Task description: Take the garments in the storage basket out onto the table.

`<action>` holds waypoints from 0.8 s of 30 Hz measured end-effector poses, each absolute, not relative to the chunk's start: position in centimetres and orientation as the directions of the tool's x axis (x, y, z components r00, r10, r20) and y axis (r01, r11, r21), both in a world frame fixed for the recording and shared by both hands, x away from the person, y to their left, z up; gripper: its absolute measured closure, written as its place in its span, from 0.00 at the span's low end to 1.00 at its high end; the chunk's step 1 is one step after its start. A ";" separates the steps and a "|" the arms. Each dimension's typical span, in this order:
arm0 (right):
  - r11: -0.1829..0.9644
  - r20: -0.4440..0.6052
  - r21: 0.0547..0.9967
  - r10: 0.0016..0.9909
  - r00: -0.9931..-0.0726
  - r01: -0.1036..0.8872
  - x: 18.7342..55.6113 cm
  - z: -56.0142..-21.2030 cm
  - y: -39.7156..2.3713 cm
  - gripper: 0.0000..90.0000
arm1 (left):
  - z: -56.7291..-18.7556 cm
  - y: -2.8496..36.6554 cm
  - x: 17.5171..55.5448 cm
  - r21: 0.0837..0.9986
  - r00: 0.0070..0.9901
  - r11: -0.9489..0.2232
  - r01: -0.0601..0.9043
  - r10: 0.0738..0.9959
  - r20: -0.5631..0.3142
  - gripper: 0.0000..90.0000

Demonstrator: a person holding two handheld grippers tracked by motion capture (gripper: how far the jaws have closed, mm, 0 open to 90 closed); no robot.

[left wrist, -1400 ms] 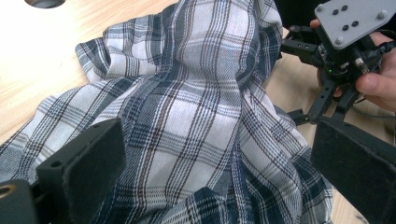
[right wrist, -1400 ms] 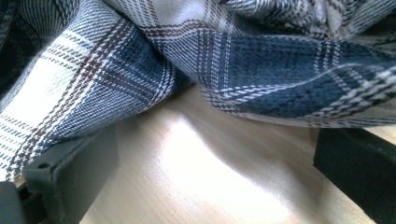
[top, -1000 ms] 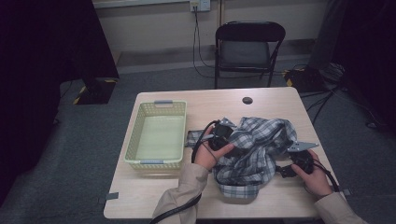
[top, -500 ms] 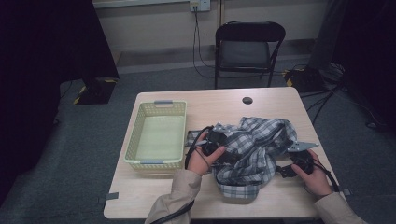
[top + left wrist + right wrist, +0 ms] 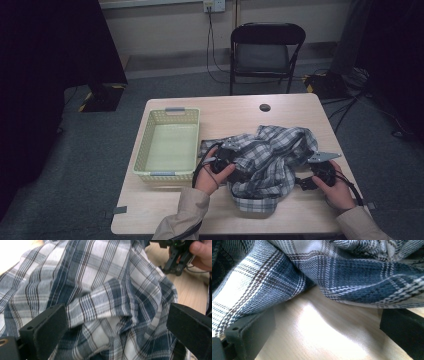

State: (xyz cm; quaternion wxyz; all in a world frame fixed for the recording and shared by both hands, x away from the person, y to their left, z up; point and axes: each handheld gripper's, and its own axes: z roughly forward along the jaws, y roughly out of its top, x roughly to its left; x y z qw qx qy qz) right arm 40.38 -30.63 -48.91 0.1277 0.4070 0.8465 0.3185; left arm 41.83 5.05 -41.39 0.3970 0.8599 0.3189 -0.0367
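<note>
Plaid cloth, a blue-and-white checked shirt [image 5: 272, 160], is seen crumpled in a loose heap on the pale wooden table [image 5: 235, 112], right of centre and toward the near edge in the high view. At its nine o'clock edge the left gripper [image 5: 225, 159] is held by the person's left hand [image 5: 212, 175], and its jaws are spread wide. In the left gripper view a raised fold of the shirt [image 5: 110, 302] is seen lying between the two black jaws, not pinched by either. At the four o'clock side of the heap the right gripper [image 5: 320, 167] is held by the right hand [image 5: 340, 190], low on the table and just beside the cloth. In the right gripper view its jaws are also seen parted, with bare table [image 5: 319, 335] between them and the hem of the shirt [image 5: 352, 272] draped just ahead; the cloth lies over the tip of one jaw, but nothing is clamped. The right gripper [image 5: 178, 255] is also seen at two o'clock in the left gripper view, beyond the heap. A pale green basket [image 5: 145, 145] is set at nine o'clock of the shirt, near it. A dark folding chair [image 5: 265, 50] stands beyond the table at twelve o'clock.
</note>
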 end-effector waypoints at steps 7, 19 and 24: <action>0.466 0.043 0.643 0.770 -0.636 0.607 40.4 -48.9 -30.6 0.00 | -41.6 6.4 41.1 0.669 0.793 -0.464 0.580 0.510 -0.333 0.03; 0.466 0.043 0.643 0.770 -0.636 0.608 40.4 -48.9 -30.6 0.00 | -41.8 8.5 39.0 0.681 0.806 -0.464 0.566 0.484 -0.340 0.03; 0.466 0.043 0.643 0.770 -0.636 0.607 40.4 -48.9 -30.6 0.00 | -41.6 9.4 38.5 0.688 0.807 -0.458 0.563 0.487 -0.335 0.03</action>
